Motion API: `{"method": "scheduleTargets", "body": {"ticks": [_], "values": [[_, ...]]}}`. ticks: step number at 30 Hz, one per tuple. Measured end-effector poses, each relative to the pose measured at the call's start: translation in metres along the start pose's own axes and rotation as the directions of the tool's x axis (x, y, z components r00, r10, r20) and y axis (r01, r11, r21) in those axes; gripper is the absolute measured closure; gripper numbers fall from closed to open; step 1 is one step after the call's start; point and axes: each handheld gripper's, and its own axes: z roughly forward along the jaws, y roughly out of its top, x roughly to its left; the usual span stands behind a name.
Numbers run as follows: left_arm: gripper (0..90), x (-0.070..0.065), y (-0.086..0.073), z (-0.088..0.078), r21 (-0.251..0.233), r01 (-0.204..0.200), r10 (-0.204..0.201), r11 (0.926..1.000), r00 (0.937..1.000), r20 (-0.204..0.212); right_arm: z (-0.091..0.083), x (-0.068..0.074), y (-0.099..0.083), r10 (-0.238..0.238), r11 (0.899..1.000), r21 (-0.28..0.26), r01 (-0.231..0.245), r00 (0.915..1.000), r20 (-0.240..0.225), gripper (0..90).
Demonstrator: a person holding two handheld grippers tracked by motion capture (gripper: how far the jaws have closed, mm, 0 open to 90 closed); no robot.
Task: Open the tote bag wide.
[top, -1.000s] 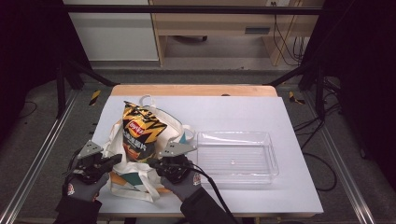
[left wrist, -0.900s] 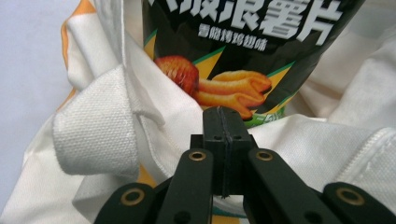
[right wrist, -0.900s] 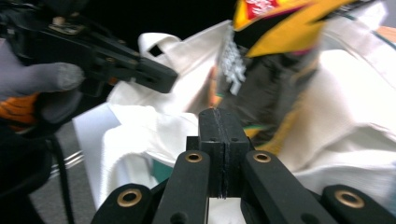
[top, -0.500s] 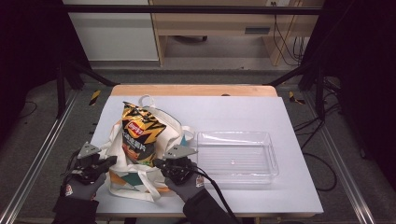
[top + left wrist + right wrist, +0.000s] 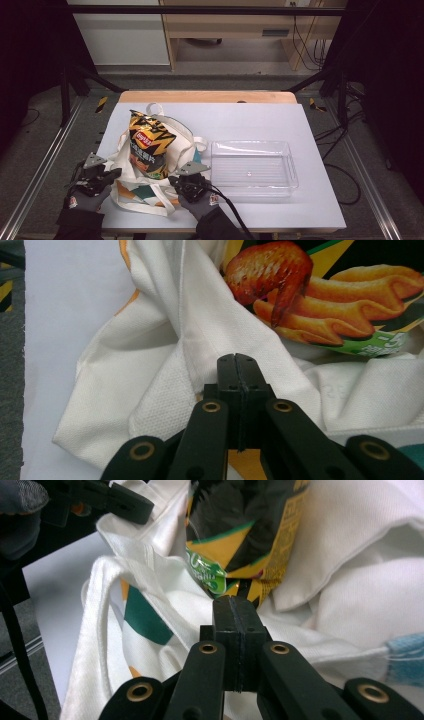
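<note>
A white tote bag [image 5: 145, 195] with green and orange patches lies slumped on the white table. A black and yellow chips bag [image 5: 147, 145] stands in its mouth. My left gripper [image 5: 116, 173] is at the bag's left side. In the left gripper view its jaws [image 5: 236, 360] are shut, tips against a seamed fold of the tote bag [image 5: 165, 390], below the chips bag [image 5: 320, 290]. My right gripper [image 5: 173, 179] is at the bag's right side. It is shut too [image 5: 234, 602], tips at the cloth under the chips bag [image 5: 235, 535]. I see no cloth between either pair of pads.
An empty clear plastic tray [image 5: 252, 172] sits just right of my right gripper. The table's wooden far edge [image 5: 205, 96] lies beyond the bag. The left gripper [image 5: 125, 502] and a gloved hand [image 5: 20, 500] show at the top left of the right gripper view.
Both grippers have sunk a little toward the table, the right one more. The bag's rim and the chips bag have settled lower with them.
</note>
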Motion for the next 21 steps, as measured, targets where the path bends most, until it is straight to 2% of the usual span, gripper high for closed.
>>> {"method": "scheduleTargets", "body": {"ticks": [11, 17, 21], "values": [[89.8, 0.004, -0.002, 0.007, 0.012, -0.014, 0.015, 0.9998, 0.9997, -0.022, 0.005, -0.002, -0.013, 0.031, 1.0, 0.001, -0.031, 0.999, 0.033, 90.0], [89.8, 0.005, -0.002, 0.007, -0.006, -0.018, 0.018, 0.9998, 0.9991, -0.038, 0.006, -0.002, -0.017, 0.029, 1.0, 0.0, -0.029, 0.9976, 0.063, 90.0], [89.8, 0.008, -0.003, 0.009, -0.004, -0.022, 0.022, 0.9998, 0.9989, -0.043, 0.007, -0.003, -0.022, 0.046, 0.999, 0.0, -0.046, 0.9967, 0.067, 90.0]]}}
